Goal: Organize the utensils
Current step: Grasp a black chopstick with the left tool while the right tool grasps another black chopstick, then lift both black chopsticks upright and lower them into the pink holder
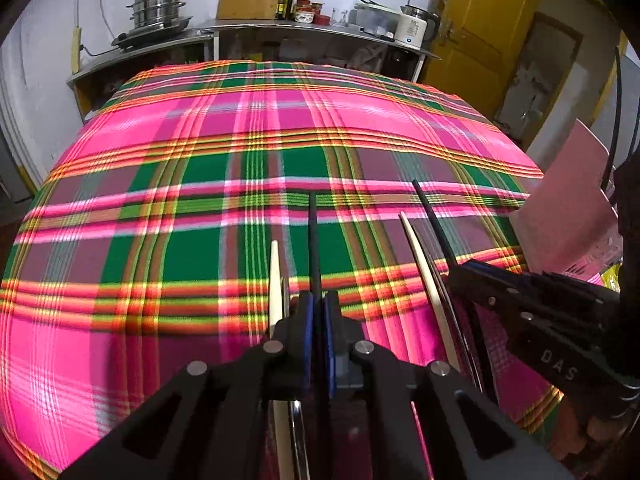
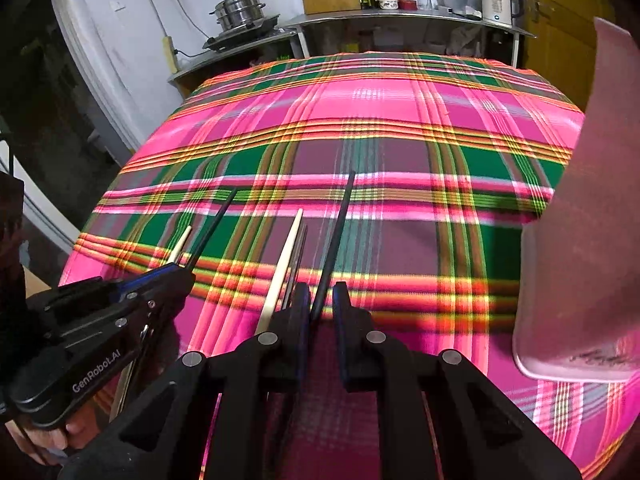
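My left gripper point(image 1: 319, 300) is shut on a black chopstick point(image 1: 313, 240) that points away over the plaid tablecloth point(image 1: 200, 200). A cream chopstick point(image 1: 275, 280) lies just left of it. My right gripper point(image 2: 321, 292) is shut on a second black chopstick point(image 2: 336, 232), with a cream chopstick point(image 2: 282, 268) and a thin metal utensil point(image 2: 296, 264) just left of its fingers. The left gripper also shows in the right wrist view point(image 2: 182, 270), and the right gripper in the left wrist view point(image 1: 460, 270). The utensils' lower ends are hidden under the grippers.
A pink plastic container point(image 2: 580, 240) stands at the right edge of the table, close to my right gripper. Behind the table a steel counter point(image 1: 280, 26) carries a steamer pot point(image 1: 160, 6), bottles and a kettle point(image 1: 412, 26). A yellow door point(image 1: 480, 20) is at the back right.
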Action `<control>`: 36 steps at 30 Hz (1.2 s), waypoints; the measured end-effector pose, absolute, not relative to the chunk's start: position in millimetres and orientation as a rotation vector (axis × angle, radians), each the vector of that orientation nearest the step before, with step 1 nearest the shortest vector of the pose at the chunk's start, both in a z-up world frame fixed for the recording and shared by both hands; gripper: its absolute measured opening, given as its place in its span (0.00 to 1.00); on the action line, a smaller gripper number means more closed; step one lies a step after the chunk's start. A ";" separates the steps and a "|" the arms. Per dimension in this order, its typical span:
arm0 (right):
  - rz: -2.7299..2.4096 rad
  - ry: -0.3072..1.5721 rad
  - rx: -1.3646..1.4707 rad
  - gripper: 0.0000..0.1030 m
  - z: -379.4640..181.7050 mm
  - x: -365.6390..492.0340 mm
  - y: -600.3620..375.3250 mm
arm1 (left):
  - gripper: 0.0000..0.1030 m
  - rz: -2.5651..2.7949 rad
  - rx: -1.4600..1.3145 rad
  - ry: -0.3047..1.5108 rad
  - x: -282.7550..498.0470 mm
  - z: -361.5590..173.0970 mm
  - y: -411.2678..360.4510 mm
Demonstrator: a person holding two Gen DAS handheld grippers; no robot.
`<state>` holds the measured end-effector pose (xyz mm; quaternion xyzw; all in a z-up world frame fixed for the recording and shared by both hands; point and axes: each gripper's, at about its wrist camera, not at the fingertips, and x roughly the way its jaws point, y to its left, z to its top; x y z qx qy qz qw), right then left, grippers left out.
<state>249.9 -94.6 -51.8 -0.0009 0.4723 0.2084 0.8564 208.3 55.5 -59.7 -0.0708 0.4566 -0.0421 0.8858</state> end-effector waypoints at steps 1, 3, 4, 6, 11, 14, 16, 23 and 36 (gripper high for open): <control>0.435 0.992 -0.009 0.12 -51.7 251.4 -93.0 | 0.07 -0.090 -0.143 0.950 210.5 -59.6 55.5; 0.431 0.990 -0.024 0.12 -51.8 253.8 -90.3 | 0.07 -0.094 -0.132 0.954 215.0 -59.1 55.2; 0.430 0.990 -0.029 0.12 -51.8 255.4 -89.0 | 0.07 -0.097 -0.126 0.954 216.9 -58.9 54.8; 0.423 0.990 -0.041 0.09 -51.6 258.0 -86.5 | 0.07 -0.101 -0.122 0.956 221.4 -58.7 54.1; 0.433 1.002 -0.028 0.06 -50.2 259.9 -87.1 | 0.06 -0.103 -0.116 0.969 227.3 -57.1 53.1; 0.446 0.989 -0.023 0.05 -44.9 251.4 -89.5 | 0.06 -0.114 -0.143 0.973 223.5 -55.5 53.9; 0.457 0.974 -0.013 0.05 -38.5 243.5 -92.3 | 0.06 -0.120 -0.159 0.965 218.2 -52.1 53.5; 0.486 0.917 0.002 0.05 -13.7 215.5 -104.1 | 0.06 -0.153 -0.166 0.888 190.2 -19.4 50.9; 0.522 0.780 0.047 0.05 43.5 171.2 -130.2 | 0.06 -0.199 -0.169 0.752 145.3 47.2 50.6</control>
